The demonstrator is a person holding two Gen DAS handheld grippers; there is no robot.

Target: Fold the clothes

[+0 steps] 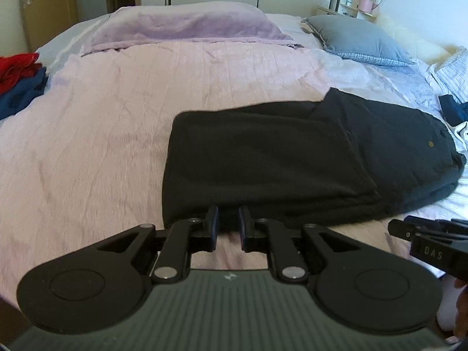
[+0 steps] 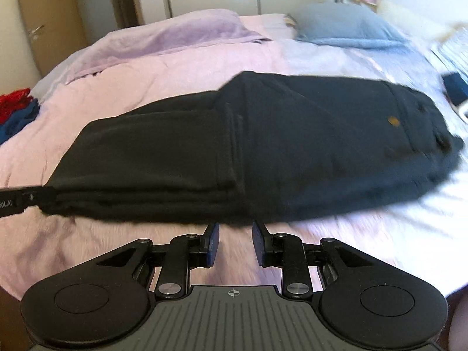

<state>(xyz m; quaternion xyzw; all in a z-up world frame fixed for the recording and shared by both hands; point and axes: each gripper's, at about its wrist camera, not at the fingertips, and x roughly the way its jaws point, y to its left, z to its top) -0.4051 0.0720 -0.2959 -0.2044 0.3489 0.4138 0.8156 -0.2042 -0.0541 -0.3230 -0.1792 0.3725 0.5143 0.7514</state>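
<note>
Black trousers (image 1: 292,158) lie folded across a pink bedspread (image 1: 102,134), waistband and brass button to the right. In the left wrist view my left gripper (image 1: 228,222) is at their near left edge. Its fingertips reach just over that edge with a narrow gap, and the pads do not visibly press the cloth. The right wrist view shows the trousers (image 2: 248,146) blurred. My right gripper (image 2: 235,234) stands open just short of their near edge, only bedspread between its fingers. Each gripper shows in the other's view: the right gripper (image 1: 424,239), the left gripper (image 2: 26,200) at the trousers' left corner.
Red and blue clothes (image 1: 17,73) are piled at the bed's left edge. A lilac blanket (image 1: 187,26) and a grey pillow (image 1: 359,39) lie at the far side. More dark clothing (image 1: 453,108) sits at the right. A wardrobe and a door stand behind.
</note>
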